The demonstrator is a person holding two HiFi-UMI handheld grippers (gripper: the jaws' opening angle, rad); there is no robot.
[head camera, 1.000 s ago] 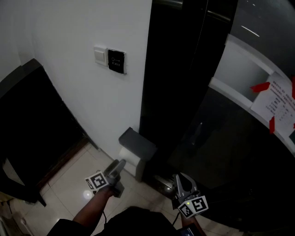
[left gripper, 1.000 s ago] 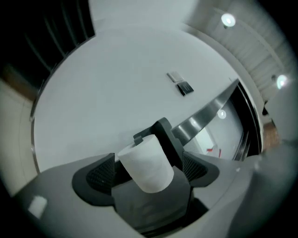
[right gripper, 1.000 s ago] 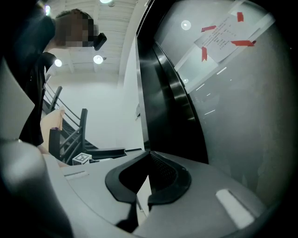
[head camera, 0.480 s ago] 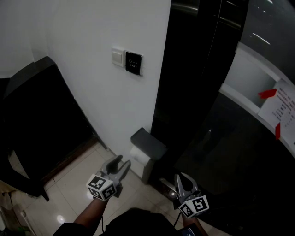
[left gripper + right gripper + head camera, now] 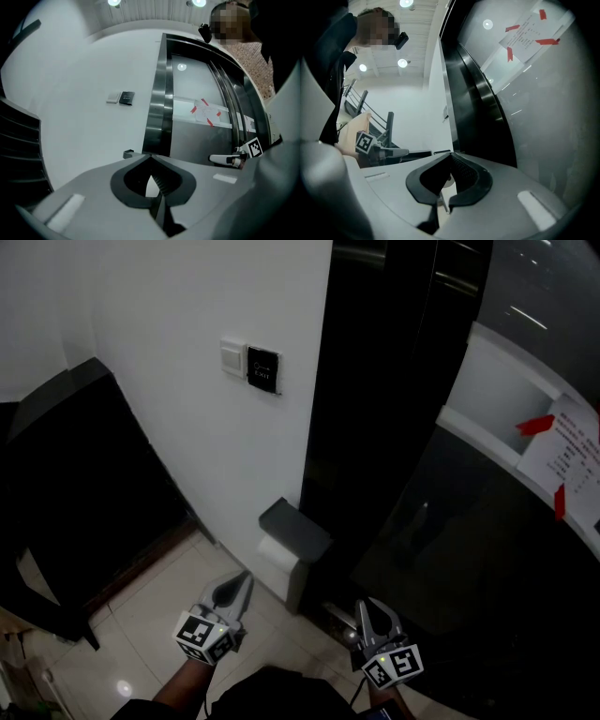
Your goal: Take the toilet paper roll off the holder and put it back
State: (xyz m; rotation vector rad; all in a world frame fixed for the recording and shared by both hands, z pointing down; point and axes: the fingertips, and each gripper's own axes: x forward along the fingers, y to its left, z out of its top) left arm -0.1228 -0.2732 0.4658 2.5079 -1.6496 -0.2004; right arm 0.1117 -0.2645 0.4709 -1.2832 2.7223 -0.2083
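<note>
In the grey holder point(image 5: 298, 531) low on the wall: a white toilet paper roll point(image 5: 274, 555). Left tongs point(image 5: 246, 577) just pressed together, empty. Right tongs point(image 5: 362, 605) likewise together, pinching nothing.

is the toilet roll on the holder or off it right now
On the holder: the white toilet roll sits tucked under the lid of the grey holder, low on the wall.
</note>
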